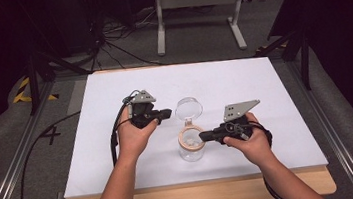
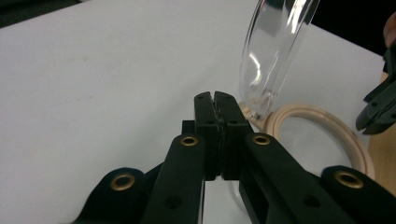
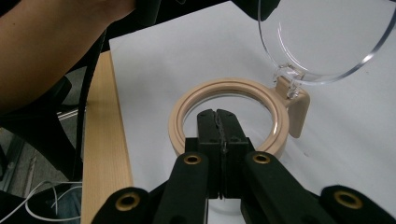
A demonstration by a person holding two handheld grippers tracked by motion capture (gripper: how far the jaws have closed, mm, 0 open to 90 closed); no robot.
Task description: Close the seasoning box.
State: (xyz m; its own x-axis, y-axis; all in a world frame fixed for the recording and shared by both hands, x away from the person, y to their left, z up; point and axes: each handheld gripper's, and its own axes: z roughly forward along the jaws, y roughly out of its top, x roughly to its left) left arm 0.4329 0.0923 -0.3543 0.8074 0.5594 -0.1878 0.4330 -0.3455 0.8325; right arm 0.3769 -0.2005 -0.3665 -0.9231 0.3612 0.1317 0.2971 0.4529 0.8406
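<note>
Item: clear jar (image 1: 192,149), upright near the middle of the white table (image 1: 242,79), beige rim ring (image 3: 229,88) open to above. Hinged clear lid (image 1: 188,107) stands flipped up on the far side. Right gripper (image 1: 204,136): jaws pressed together, empty, tip over the ring's right edge, nearer arm. Left gripper (image 1: 167,113): jaws likewise together, empty, just left of the lid, pointing right. Jar lies between both.
</note>
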